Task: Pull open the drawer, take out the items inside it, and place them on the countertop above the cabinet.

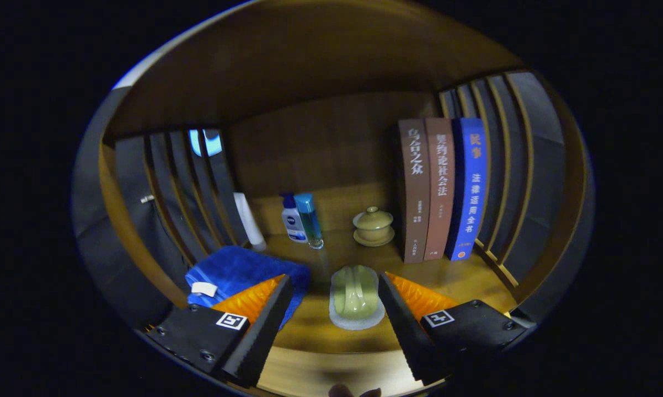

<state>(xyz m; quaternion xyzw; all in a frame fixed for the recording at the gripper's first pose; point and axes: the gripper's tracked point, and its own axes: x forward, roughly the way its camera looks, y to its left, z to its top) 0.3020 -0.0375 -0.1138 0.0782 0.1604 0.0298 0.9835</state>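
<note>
brown book point(415, 190): 乌合之众 | second brown book point(439, 187): 契约论社会法 | blue book point(471, 187): 民事 法律适用全书

A pale green glaze is seen on the soap-shaped dish point(355, 292), which is set on a whitish mat point(357, 321) between the spread fingers of the gripper point(334, 325). Left of the dish, a deep blue towel point(238, 273) with a small white tag is shown. Beyond the dish, an olive-green lidded cup point(373, 225) is seen; left of that cup, a white bottle with a blue cap point(293, 219) and a clear teal bottle point(311, 219) are found, then a white tube point(249, 221). Right of the cup, two brown books point(426, 190) and one blue book point(471, 187) are shown. The shelf point(320, 132) is rendered in warm brown wood grain, with slatted sides.
</note>
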